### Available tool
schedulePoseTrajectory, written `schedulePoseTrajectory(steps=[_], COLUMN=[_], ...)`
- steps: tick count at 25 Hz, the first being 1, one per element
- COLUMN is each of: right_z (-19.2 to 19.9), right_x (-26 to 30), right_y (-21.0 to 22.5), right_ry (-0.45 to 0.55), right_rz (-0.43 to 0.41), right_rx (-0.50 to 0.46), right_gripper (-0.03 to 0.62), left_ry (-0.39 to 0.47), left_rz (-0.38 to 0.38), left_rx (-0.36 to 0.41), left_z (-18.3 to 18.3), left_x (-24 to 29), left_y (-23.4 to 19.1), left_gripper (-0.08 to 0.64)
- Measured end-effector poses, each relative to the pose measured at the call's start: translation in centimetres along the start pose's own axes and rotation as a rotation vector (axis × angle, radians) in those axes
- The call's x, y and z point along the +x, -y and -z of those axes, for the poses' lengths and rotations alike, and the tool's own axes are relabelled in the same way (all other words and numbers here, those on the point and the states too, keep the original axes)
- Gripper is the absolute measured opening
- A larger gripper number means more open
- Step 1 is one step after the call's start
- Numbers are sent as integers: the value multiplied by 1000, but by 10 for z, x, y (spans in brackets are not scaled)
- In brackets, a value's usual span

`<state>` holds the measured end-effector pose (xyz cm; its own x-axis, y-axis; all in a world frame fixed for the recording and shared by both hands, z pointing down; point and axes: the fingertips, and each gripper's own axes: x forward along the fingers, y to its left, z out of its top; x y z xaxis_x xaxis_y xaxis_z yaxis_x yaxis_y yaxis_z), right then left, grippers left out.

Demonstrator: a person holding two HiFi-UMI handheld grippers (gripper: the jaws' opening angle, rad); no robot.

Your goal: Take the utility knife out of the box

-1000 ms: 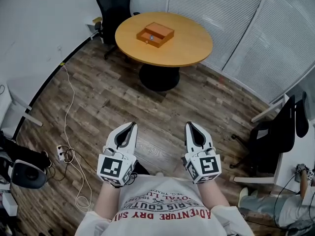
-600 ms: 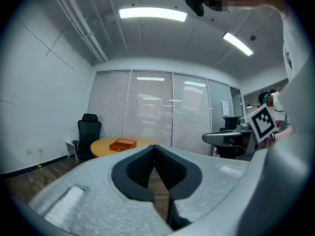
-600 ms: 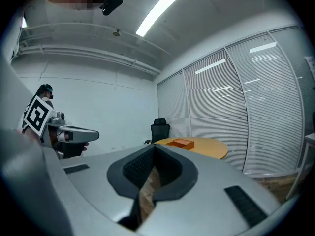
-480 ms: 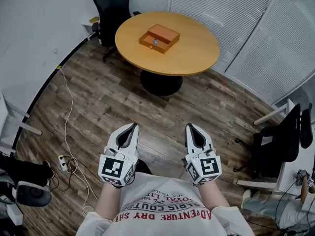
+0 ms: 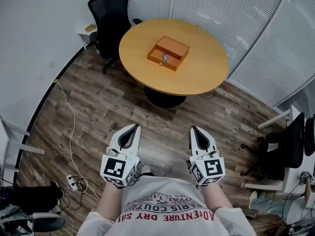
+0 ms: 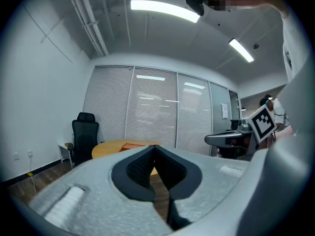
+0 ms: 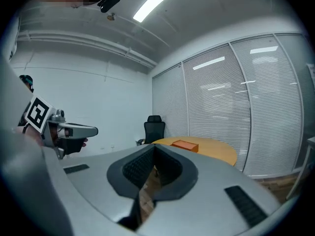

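An orange box (image 5: 168, 53) with its drawer pulled open sits on the round wooden table (image 5: 197, 73) far ahead of me. A small grey thing, likely the utility knife (image 5: 164, 58), lies in the open part. My left gripper (image 5: 133, 126) and right gripper (image 5: 194, 129) are held side by side in front of my chest, pointing level toward the table, well short of it. Both are shut with nothing between the jaws. In the left gripper view the left gripper (image 6: 154, 147) frames the box (image 6: 131, 146). In the right gripper view the right gripper (image 7: 155, 146) points at the box (image 7: 185, 144).
A black office chair (image 5: 109, 14) stands behind the table at the left. Another dark chair (image 5: 283, 149) and a white desk are at the right. A white cable (image 5: 69, 127) runs over the wood floor at the left. Blinds line the far wall.
The table and box have come nearer and shifted lower and right in the head view as I walk toward them. Both grippers keep the same pose and stay shut.
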<state>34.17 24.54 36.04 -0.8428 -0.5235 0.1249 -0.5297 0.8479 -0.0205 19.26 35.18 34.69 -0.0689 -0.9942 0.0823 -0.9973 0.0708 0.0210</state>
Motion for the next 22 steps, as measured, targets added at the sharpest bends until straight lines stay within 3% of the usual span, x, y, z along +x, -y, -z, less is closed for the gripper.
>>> schedulePoseTrajectory(steps=[6, 12, 22], right_z=[-2, 3, 0], right_x=[61, 116, 250], right_y=[-25, -32, 4], right_ry=[-31, -72, -77], right_rz=[-4, -37, -124], right_rx=[12, 12, 46], right_gripper=[6, 6, 8], left_ry=[-19, -43, -74], left_rz=[31, 6, -76], left_rx=[9, -27, -8], left_z=[-2, 10, 10], left_x=[17, 37, 124], left_y=[-61, -103, -179], left_gripper=[-6, -6, -6])
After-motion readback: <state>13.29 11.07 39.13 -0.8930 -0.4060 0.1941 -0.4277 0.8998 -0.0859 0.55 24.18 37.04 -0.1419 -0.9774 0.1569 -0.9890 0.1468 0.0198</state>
